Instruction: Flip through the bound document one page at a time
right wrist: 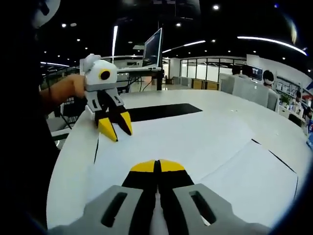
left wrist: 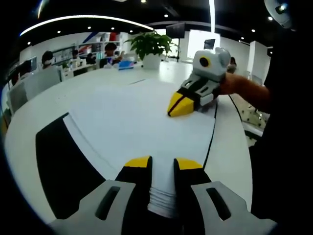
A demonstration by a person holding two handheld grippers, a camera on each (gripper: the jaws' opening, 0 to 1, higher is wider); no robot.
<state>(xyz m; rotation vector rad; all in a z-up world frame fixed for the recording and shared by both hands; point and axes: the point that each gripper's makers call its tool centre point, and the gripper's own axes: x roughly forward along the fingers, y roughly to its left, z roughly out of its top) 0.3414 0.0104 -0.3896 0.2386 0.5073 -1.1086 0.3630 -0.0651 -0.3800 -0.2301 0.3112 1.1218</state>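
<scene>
The bound document (left wrist: 142, 122) was seen lying open and flat on the white table (left wrist: 44, 112). The left hand-held gripper (left wrist: 163, 164) was held slightly spread over its near edge, gripping nothing. The right hand-held gripper (right wrist: 157, 167), jaws pressed together, was lowered with its tips on the page. A page-turn appeared about to begin; a single sheet's edge would need to be pinched and lifted.

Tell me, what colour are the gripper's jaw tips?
Yellow on the left gripper, clearest in the left gripper view.
</scene>
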